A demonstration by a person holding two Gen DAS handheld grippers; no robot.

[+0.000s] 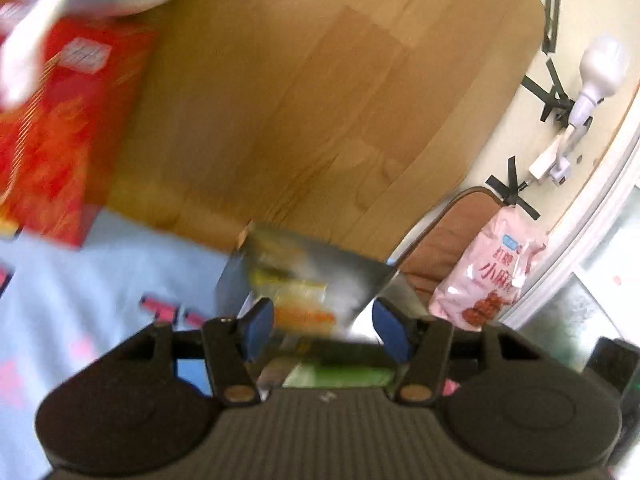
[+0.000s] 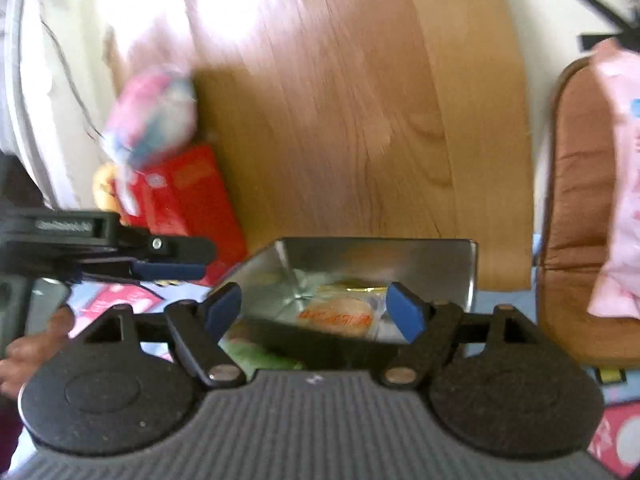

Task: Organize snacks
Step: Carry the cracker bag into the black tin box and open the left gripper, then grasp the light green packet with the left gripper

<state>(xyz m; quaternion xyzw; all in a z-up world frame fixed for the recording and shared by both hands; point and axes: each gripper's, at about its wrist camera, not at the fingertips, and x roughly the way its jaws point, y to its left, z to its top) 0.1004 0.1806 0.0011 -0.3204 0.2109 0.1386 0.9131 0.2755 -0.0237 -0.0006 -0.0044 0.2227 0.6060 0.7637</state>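
- Two grippers show blue-padded fingers spread apart with nothing clamped between them; the right gripper (image 2: 314, 310) has its pads standing wide on either side of a metal tray (image 2: 420, 258), and the left gripper (image 1: 322, 326) is likewise parted over the same tray (image 1: 352, 276).
- Between the right gripper's fingers, inside the tray, lies a wrapped round snack (image 2: 338, 316) with orange print on its clear wrapper; a gold-edged wrapper sits just beyond it.
- In the left wrist view the tray's contents are smeared by blur, showing only yellow and orange wrappers (image 1: 298, 300) between the pads.
- Just under both sets of fingers, nearer the camera, a green packet (image 2: 244, 354) lies on the pale blue cloth (image 1: 120, 264).
- Left of the right gripper's fingers, the left gripper appears side-on, its fingers (image 2: 168, 270) reaching toward the tray's left wall.
- Further left and beyond stands a red box (image 2: 192, 196), with a blurred pink and blue bag (image 2: 154, 116) above it.
- Right of the fingers, a pink snack bag (image 1: 484, 276) leans against a brown cushioned chair (image 2: 576, 184).
- Beyond the tray rises a wooden panel (image 1: 320, 100).
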